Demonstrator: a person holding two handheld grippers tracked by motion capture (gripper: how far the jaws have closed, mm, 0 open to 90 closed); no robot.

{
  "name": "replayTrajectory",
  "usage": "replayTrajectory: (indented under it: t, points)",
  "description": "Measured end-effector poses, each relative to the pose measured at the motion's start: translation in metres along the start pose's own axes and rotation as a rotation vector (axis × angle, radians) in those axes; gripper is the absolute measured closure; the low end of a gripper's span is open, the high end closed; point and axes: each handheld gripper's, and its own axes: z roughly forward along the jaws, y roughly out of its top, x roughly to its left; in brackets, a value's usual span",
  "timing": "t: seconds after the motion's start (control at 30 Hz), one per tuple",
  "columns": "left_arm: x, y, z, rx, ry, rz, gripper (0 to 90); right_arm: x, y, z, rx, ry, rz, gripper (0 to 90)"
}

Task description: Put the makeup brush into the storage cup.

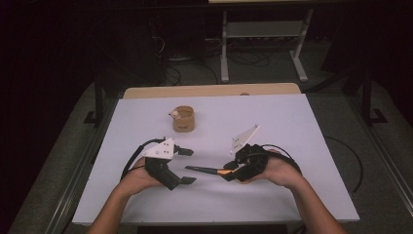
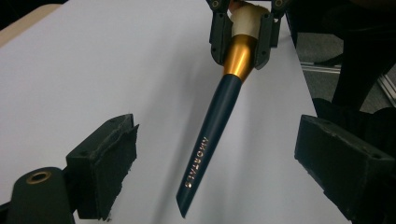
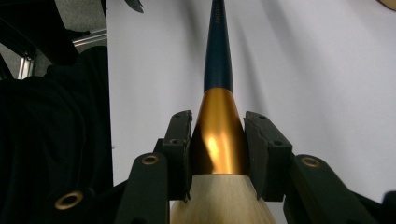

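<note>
A makeup brush (image 1: 203,170) with a dark blue handle, gold ferrule and pale bristles hangs just above the white table (image 1: 292,141), between the two hands. My right gripper (image 1: 228,172) is shut on the gold ferrule; in the right gripper view the jaws clamp the ferrule (image 3: 218,140) from both sides, and the handle runs straight away from the right gripper (image 3: 217,123). My left gripper (image 1: 188,166) is open at the left. In the left gripper view the handle tip (image 2: 194,186) points into the wide gap between its jaws (image 2: 224,163), touching neither.
A short brown round holder (image 1: 183,118) with a small pale thing at its rim stands at the back middle of the table. A wooden strip (image 1: 209,90) edges the far side. Cables trail from both grippers; the floor and metal frame legs (image 1: 225,48) lie beyond.
</note>
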Motion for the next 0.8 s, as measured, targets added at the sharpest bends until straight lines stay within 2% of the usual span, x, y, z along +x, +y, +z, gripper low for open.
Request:
replayTrajectory:
  t: [0.2,0.53,0.8]
  points:
    - [-0.003,0.0,0.006,0.023,-0.022,-0.008,12.5,0.003,0.002,0.004,0.003,0.019,-0.018,62.2]
    - [-0.006,0.0,0.015,0.059,-0.062,0.005,13.8,0.008,0.005,0.009,0.016,0.043,-0.03,62.2]
    - [-0.01,0.001,0.023,0.09,-0.098,0.012,18.9,0.01,0.007,0.014,0.017,0.062,-0.042,62.2]
